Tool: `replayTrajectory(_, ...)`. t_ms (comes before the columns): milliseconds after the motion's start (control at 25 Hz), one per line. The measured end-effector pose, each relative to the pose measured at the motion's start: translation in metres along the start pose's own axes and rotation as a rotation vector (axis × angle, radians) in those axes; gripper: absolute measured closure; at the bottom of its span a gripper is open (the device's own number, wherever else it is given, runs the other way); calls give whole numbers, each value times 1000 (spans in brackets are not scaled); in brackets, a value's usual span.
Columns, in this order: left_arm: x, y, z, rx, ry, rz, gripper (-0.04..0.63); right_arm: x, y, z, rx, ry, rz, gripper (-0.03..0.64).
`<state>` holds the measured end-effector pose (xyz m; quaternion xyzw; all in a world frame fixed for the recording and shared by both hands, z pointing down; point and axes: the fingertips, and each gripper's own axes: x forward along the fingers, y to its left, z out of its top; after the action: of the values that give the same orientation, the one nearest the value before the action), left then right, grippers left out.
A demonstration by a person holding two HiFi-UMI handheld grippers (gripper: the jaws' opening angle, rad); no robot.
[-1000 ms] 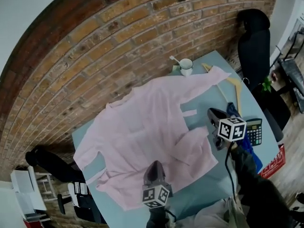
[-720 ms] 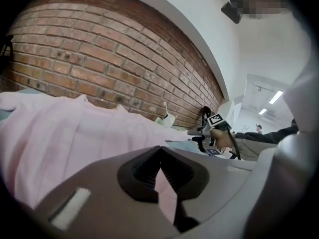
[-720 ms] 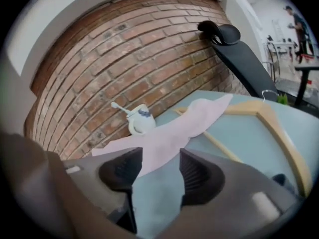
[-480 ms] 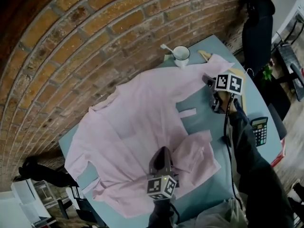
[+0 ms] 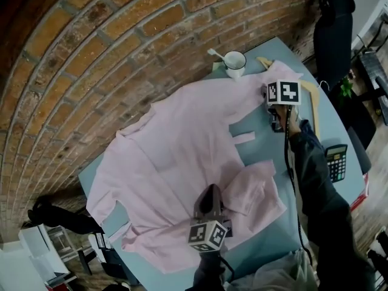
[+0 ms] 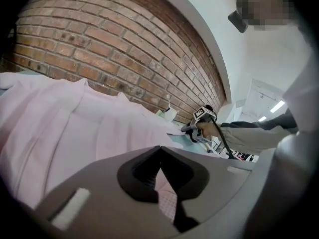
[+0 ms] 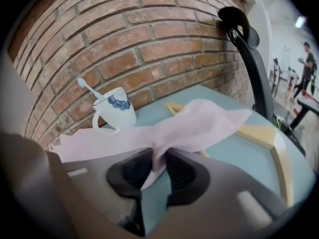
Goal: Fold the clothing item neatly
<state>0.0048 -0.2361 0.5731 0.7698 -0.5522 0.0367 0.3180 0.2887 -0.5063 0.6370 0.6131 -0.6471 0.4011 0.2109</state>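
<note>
Shirt sleeve (image 7: 199, 123) newly between just-closing jaws of right gripper (image 7: 158, 156)

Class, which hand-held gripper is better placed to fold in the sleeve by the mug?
Right. The right hand-held gripper has just been closing its jaws on the sleeve beside the mug; the left hand-held gripper, shut, is over the near side of the shirt.

Left gripper (image 6: 159, 153) and right gripper (image 7: 155, 164) are moulded in grey with black fingers (image 7: 184, 176); each is topped by a black-and-white marker cube (image 5: 283, 91). A black cable (image 5: 285, 156) is run along the dark sleeve (image 5: 318, 187).
</note>
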Motion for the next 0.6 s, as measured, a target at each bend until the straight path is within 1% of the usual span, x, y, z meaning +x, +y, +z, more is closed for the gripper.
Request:
replayTrajectory(40,-2,1,1,-4,-3,-2,588,0,2,6,-33,-38,1,568)
replayTrajectory(80,-5,2,2,-5,-5,-3,588,-3,4,12,-62,-87,5,591)
replayTrajectory(160,-11,6,4,1,-9,-4,588,-24,12,22,-114,-209,22,597)
replayTrajectory(200,-14,9,6,4,-15,0,588,-39,21,25,-171,-271,34,597)
replayTrajectory(240,-18,13,8,5,-22,6,588,-56,36,28,-270,-328,46,597)
replayTrajectory(280,-22,17,10,3,-29,14,588,-76,57,29,-414,-382,54,597)
replayTrajectory(320,-28,20,11,-1,-36,22,588,-97,83,28,-601,-434,53,597)
replayTrajectory(400,-40,28,13,-12,-51,39,588,-142,146,18,-1032,-532,24,597)
replayTrajectory(440,-48,32,13,-18,-60,50,588,-161,180,5,-1238,-576,18,597)
replayTrajectory(520,-64,42,13,-37,-80,79,588,-186,249,-45,-1623,-633,63,595)
replayTrajectory(600,-79,52,12,-62,-98,110,588,-193,295,-113,-1991,-612,138,589)
